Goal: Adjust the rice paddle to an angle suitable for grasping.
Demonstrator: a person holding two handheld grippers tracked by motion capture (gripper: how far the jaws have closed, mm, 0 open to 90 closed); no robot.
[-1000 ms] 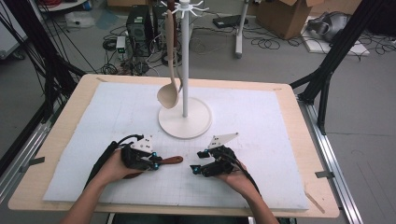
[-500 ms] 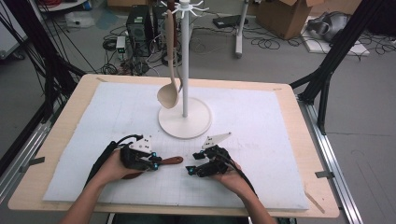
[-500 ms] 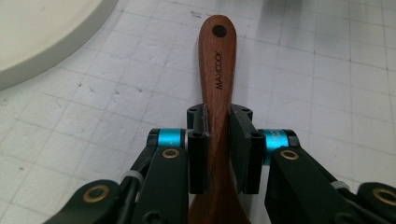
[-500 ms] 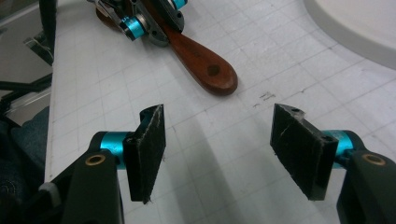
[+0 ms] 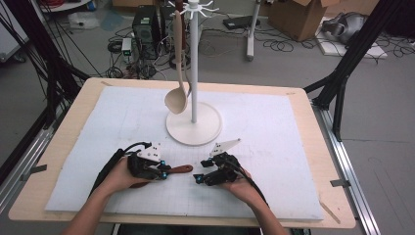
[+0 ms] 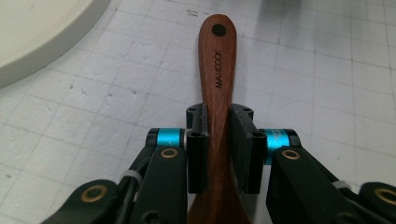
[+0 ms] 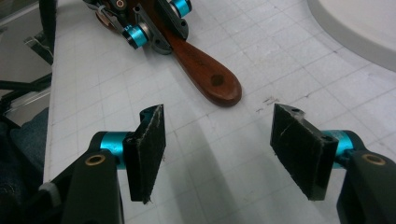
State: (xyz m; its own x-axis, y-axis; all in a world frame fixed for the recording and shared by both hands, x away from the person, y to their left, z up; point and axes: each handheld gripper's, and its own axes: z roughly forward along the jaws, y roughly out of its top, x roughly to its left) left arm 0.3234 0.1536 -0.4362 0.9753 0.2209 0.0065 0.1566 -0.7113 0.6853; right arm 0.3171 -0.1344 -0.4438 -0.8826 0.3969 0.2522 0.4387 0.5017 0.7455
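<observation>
High view: one counter (image 5: 78, 112) with one white gridded mat (image 5: 293, 156); two hand-held grippers near its front edge.
Left hand-held gripper (image 6: 218, 140): jaws closed tight on the handle of one dark wooden utensil (image 6: 217, 70), marked MAXCOOK, with one hanging hole at its end; its head is hidden behind the jaws.
Utensil position: lying flat on the mat, handle end pointing toward the right hand-held gripper (image 7: 219, 149).
Right hand-held gripper: jaws spread wide, holding nothing, handle end just ahead of them, not touching.
Stand: one white hanging rack (image 5: 194, 73) on a round base, mid-counter, behind both grippers.
Hanging: one pale wooden ladle (image 5: 177, 95) on the rack, bowl above the base.
</observation>
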